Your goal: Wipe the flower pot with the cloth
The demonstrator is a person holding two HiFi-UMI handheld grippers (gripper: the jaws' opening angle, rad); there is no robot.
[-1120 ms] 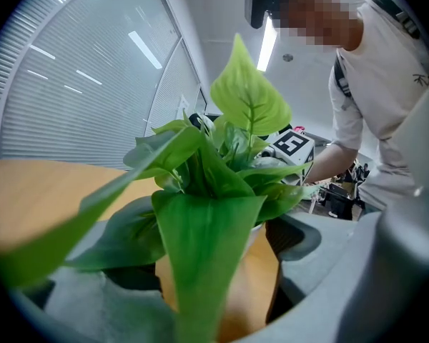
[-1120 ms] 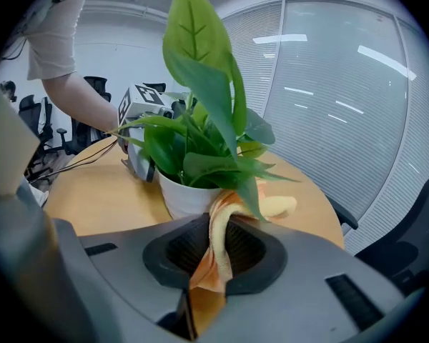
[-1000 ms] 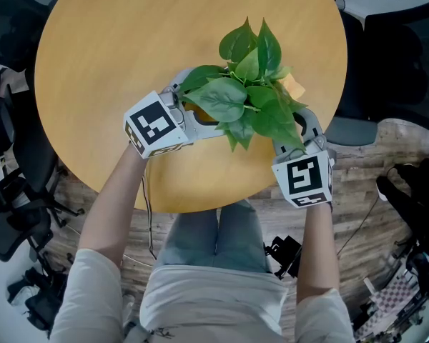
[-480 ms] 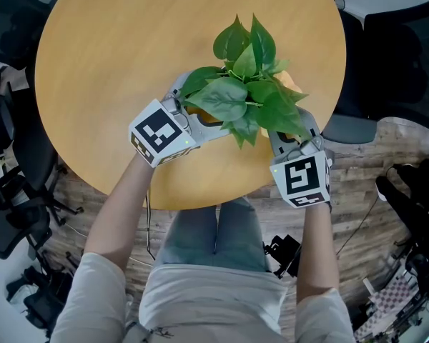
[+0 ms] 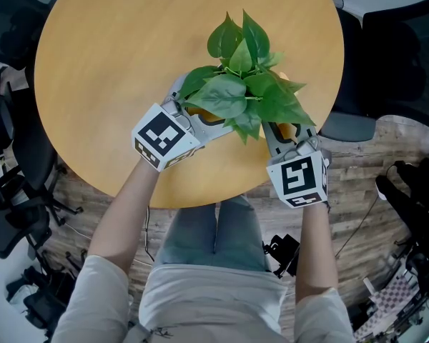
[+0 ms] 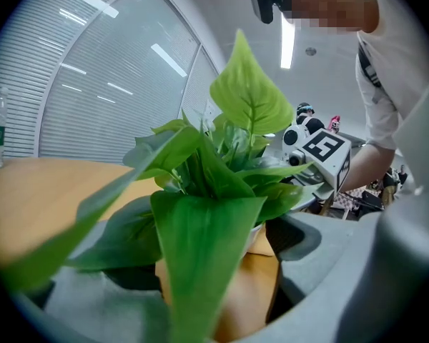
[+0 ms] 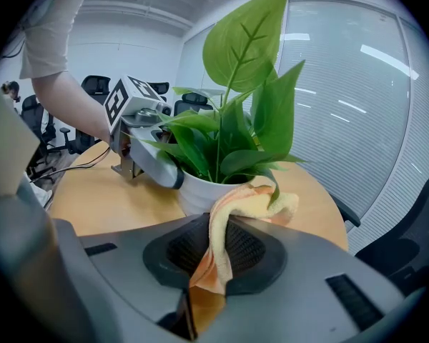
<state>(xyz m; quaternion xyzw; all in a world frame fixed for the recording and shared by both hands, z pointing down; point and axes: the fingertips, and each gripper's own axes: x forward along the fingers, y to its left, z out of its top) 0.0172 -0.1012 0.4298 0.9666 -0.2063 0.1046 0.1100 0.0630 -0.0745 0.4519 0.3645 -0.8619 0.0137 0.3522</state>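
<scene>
My right gripper is clamped on the yellow-orange cloth, whose bunched free end lies against the near side of the flower pot. My left gripper holds the pot from the other side, one jaw against its rim. The pot stands on the round worktop near the edge closest to me. It is white and smooth, crowded with broad green leaves.

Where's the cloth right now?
In the right gripper view, the cloth is pinched in the right gripper, with its free end lying against the near side of the white flower pot.
</scene>
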